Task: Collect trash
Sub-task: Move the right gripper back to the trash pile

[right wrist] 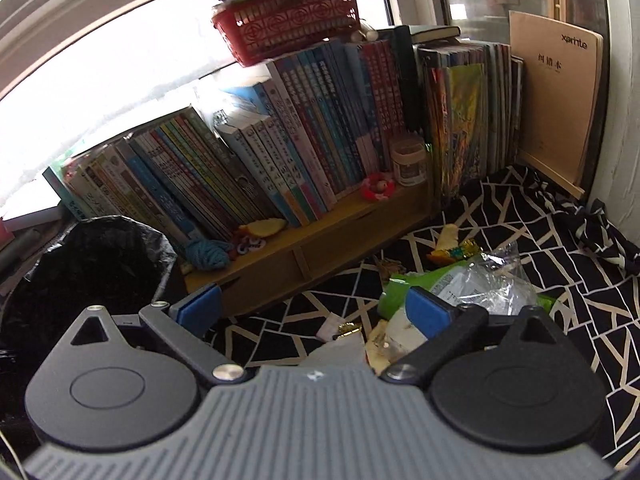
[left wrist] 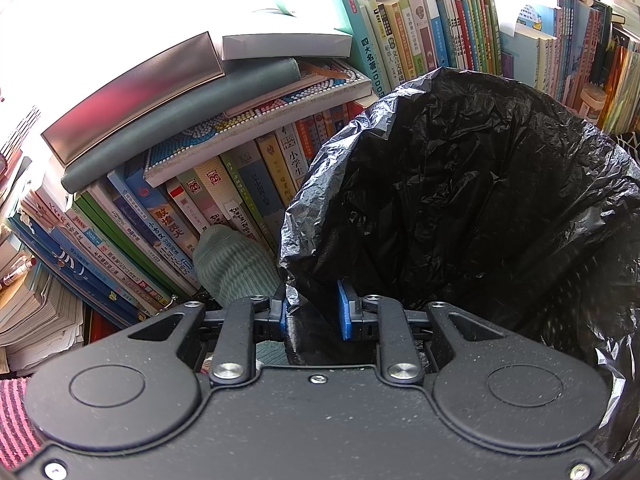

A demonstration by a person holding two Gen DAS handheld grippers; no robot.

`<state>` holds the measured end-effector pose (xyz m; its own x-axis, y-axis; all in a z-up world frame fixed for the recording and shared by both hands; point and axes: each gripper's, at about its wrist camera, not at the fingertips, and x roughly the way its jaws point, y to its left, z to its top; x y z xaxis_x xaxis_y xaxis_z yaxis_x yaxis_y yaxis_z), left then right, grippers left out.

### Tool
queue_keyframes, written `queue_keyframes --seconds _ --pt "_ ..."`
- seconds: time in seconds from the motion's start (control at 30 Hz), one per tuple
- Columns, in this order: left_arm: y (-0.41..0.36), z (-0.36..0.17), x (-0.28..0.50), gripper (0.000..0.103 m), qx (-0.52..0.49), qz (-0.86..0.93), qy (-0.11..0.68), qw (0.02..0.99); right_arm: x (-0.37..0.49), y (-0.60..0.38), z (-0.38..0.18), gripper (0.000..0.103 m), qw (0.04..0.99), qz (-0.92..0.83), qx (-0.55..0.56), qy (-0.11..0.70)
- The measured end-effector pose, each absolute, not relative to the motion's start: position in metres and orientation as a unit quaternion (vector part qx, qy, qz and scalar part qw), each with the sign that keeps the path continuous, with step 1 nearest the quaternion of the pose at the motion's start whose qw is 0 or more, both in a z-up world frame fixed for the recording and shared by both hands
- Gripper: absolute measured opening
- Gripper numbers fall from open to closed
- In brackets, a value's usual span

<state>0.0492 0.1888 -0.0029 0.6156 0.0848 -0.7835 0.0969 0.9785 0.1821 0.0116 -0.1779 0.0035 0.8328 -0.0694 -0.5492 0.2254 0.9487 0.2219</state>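
Note:
In the left wrist view, my left gripper (left wrist: 312,306) is shut on a fold of the rim of a black trash bag (left wrist: 460,200), whose mouth gapes wide to the right. The same trash bag (right wrist: 80,264) shows at the left of the right wrist view. My right gripper (right wrist: 312,308) stands open above a black-and-white patterned cloth (right wrist: 560,280), with nothing between its blue pads. Litter lies just ahead of its right finger: a green packet (right wrist: 404,284), crumpled clear plastic (right wrist: 488,284), a white paper scrap (right wrist: 332,326) and a yellow wrapper (right wrist: 448,244).
Rows of upright books (right wrist: 304,152) fill a low wooden shelf (right wrist: 320,236) behind the litter, with a red basket (right wrist: 288,28) on top. A white jar (right wrist: 408,162) and blue yarn (right wrist: 208,254) sit on the shelf. A green knitted item (left wrist: 232,268) lies left of the bag.

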Motion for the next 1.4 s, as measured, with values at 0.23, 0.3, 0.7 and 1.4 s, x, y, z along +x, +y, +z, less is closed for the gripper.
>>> queue_keyframes --seconds 0.23,0.3,0.7,1.4 --pt "0.191 -0.004 0.049 0.021 0.104 -0.004 0.44 0.892 0.026 -0.2 -0.038 0.096 0.925 -0.108 0.148 0.334" --pt "0.192 -0.005 0.049 0.021 0.104 -0.005 0.44 0.892 0.029 -0.204 -0.051 0.093 0.916 -0.108 0.151 0.357" --pt "0.191 -0.005 0.05 0.021 0.103 -0.006 0.441 0.891 0.043 -0.191 -0.107 0.079 0.867 -0.085 0.146 0.468" --pt "0.188 -0.01 0.063 0.021 0.09 0.01 0.478 0.874 0.039 -0.195 -0.112 0.062 0.86 -0.105 0.142 0.48"
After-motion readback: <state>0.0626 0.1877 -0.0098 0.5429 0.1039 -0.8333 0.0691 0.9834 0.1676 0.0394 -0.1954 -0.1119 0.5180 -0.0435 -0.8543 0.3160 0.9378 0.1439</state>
